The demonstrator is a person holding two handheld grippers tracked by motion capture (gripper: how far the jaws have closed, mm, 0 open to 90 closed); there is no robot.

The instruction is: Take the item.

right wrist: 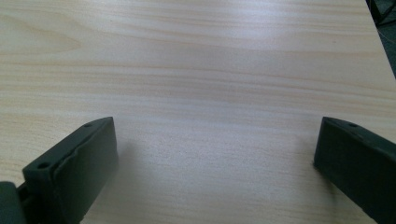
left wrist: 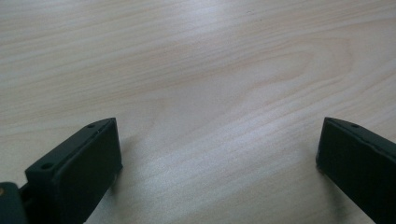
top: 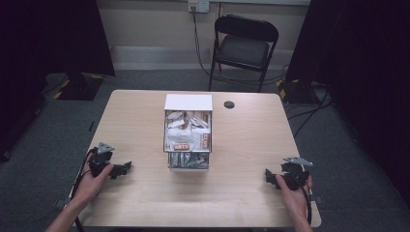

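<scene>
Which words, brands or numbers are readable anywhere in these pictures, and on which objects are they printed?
None can be read with certainty.
Brown-and-white packets in the open box: red labels carry white lettering, too small and blurred to read.
Silver packets at the box's near end: no legible print.
Wall socket plate: no legible marking.
Table and both gripper views: no text.

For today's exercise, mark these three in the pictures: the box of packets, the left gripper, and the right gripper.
box of packets (top: 188, 102), high view, on its white back flap.
left gripper (top: 126, 167), high view, midway between its fingertips; jaws open.
right gripper (top: 267, 175), high view, midway between its fingertips; jaws open.
</scene>
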